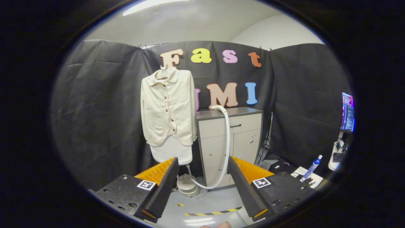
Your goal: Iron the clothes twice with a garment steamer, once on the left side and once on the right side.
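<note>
**Tool held wide, shirt hanging ahead**

The tool (202, 177) stands released, its two ribbed fingers (164, 186) spread far apart with nothing between them but grey floor (218, 199). Beyond the fingers, well apart from them, a cream button-up shirt (167, 107) hangs upright on a hanger against the black cloth wall (95, 110). Its fabric looks soft and faintly creased, with a small flat collar and a row of dark buttons down the front; a paler board or form shows under its hem. On the floor below it sits the garment steamer (187, 186), a rounded pale base just ahead of the left finger. From it a smooth white hose (226, 148) curves up in a long arc, passing beside the right finger, and its head rests on top of a boxy grey cabinet (234, 133) with a drawer and two doors, standing just beside the shirt. A striped yellow-and-black tape line (212, 212) crosses the floor between the fingers. Off beyond the right finger a blue pen (313, 167) stands tilted near some papers.
</note>
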Demonstrator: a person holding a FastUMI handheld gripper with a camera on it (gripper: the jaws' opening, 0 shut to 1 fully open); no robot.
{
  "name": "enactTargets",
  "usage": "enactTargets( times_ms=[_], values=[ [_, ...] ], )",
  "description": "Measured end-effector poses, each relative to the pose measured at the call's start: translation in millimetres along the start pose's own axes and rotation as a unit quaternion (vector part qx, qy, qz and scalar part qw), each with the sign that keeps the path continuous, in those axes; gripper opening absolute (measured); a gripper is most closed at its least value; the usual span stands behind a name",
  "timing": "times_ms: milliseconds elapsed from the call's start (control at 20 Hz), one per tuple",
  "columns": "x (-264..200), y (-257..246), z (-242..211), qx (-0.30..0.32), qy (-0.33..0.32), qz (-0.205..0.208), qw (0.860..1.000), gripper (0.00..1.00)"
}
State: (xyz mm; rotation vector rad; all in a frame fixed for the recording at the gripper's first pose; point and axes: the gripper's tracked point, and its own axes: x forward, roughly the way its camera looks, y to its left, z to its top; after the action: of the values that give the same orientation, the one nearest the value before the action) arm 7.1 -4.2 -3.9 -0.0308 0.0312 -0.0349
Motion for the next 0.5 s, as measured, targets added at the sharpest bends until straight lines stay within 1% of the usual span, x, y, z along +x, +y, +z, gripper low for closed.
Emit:
enactTargets(
  times_ms=[250,500],
  values=[
    [48.3,-9.7,9.0,-0.023,-0.002,0.023,0.999,0.96],
    [118.7,-41.3,28.9,0.006,-0.017,0.031,0.999,0.95]
  ],
)
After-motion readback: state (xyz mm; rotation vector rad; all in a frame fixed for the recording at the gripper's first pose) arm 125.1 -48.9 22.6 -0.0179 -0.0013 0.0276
